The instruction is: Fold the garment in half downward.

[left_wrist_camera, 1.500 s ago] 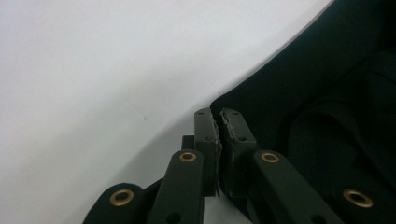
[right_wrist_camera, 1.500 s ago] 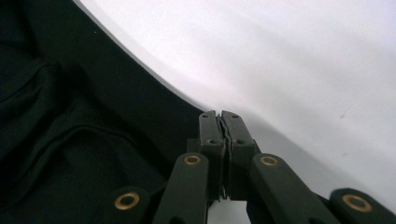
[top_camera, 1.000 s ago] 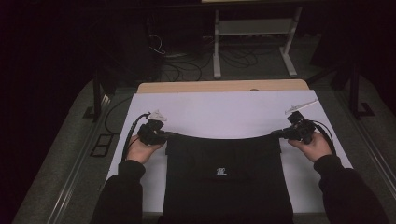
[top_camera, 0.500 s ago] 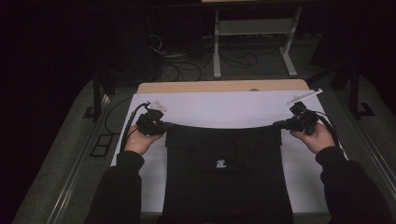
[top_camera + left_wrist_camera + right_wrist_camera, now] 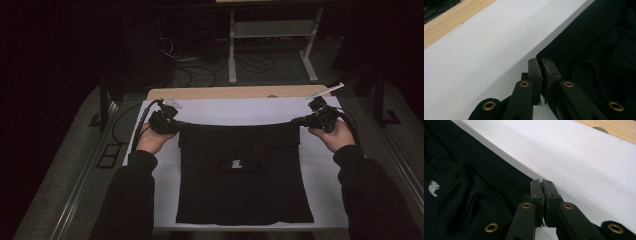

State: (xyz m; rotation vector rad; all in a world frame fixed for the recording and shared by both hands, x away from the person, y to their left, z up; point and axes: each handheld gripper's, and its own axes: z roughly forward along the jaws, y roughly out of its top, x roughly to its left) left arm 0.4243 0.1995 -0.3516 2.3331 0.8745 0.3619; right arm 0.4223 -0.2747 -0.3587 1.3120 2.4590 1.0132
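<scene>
left tool (image 5: 176,125) clamps black shirt (image 5: 240,175) corner | right tool (image 5: 299,121) likewise

The person wears long black sleeves (image 5: 132,192) reaching the wrists. The left black two-jaw gripper (image 5: 541,65) has matte black linkage arms with brass-coloured rivets and ridged pads; the right black two-jaw gripper (image 5: 542,185) matches, trailing a black cable (image 5: 351,125).

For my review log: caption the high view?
Both grippers pinch a black garment's far corners above the white sheet.
</scene>
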